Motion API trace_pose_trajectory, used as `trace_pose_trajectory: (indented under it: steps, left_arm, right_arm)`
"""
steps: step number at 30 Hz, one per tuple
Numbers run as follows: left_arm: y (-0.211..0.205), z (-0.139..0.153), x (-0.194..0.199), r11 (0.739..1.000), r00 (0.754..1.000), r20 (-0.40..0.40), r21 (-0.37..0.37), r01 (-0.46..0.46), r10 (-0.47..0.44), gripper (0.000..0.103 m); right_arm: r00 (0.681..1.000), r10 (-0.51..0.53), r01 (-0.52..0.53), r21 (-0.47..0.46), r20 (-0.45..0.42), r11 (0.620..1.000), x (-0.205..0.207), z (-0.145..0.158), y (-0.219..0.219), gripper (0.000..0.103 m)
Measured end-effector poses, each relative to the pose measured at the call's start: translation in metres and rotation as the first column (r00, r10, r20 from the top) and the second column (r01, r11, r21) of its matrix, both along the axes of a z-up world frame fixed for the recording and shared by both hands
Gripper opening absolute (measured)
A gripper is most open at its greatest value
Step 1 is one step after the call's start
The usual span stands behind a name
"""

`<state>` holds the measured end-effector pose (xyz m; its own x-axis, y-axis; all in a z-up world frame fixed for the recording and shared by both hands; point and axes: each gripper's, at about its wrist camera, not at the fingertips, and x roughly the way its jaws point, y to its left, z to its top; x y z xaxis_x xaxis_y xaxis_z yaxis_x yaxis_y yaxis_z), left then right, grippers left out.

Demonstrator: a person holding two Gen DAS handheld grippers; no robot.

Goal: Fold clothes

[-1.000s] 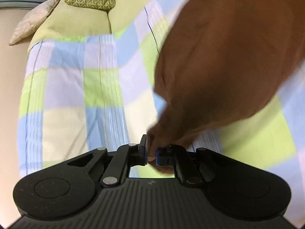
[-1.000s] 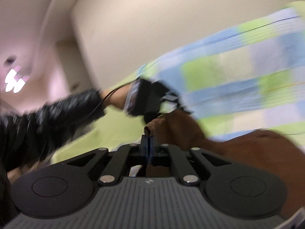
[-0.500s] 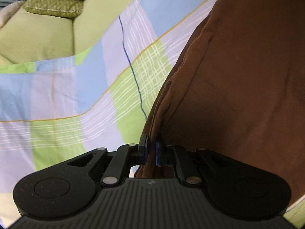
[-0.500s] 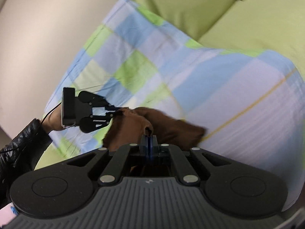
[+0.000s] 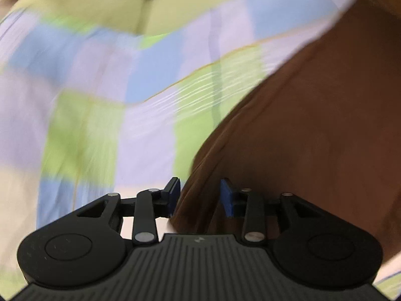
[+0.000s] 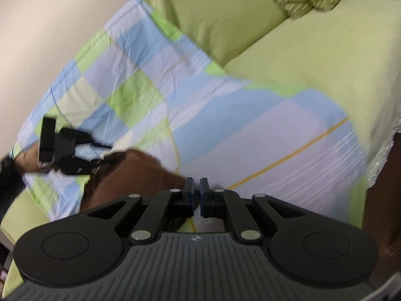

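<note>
Brown garment (image 5: pixel 313 130) lies between parted left claw (image 5: pixel 199 197), seemingly.

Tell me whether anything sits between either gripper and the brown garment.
Nothing visible does. The left gripper is open with the brown garment lying between its fingers. The right gripper, barely parted, sits just beside the garment's edge on the checked sheet.

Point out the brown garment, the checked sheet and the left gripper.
Brown garment (image 5: pixel 313 125): left wrist view, its broad middle.
Checked sheet (image 6: pixel 275 130): right wrist view, a blue square.
Left gripper (image 5: pixel 199 195): left wrist view, midway between fingertips.
</note>
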<state>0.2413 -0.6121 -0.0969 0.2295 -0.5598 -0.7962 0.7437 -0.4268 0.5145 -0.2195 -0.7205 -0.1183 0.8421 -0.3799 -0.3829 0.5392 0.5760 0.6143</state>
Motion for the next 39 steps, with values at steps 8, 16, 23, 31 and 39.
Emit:
trace_pose_trajectory:
  steps: [8, 16, 23, 31, 39]
  left_arm:
    - [0.083, 0.009, 0.069, 0.935, 0.901, -0.289, -0.047, -0.35, 0.323, 0.052]
    - [0.065, -0.017, 0.103, 0.913, 0.808, -0.489, -0.058, -0.405, 0.327, 0.052]
    - [0.016, -0.048, 0.114, 0.913, 0.75, -0.602, -0.081, -0.4, 0.276, 0.031]
    - [0.011, -0.051, 0.115, 0.876, 0.743, -0.616, -0.17, -0.451, 0.263, 0.028]
    - [0.004, -0.052, 0.106, 0.862, 0.765, -0.537, -0.128, -0.49, 0.355, 0.044]
  right_arm:
    - [0.974, 0.227, -0.228, -0.04, -0.022, 0.973, 0.019, 0.022, 0.057, 0.017]
    - [0.964, 0.23, -0.249, -0.15, -0.134, 0.957, 0.07, 0.035, 0.063, 0.018]
    - [0.958, 0.025, -0.094, -0.233, -0.284, 0.968, 0.072, 0.023, 0.033, 0.031]
    - [0.96, 0.088, -0.147, -0.211, -0.268, 0.966, 0.068, 0.012, 0.008, 0.004]
    - [0.957, 0.078, -0.133, -0.183, -0.279, 0.974, 0.073, 0.007, -0.007, 0.012]
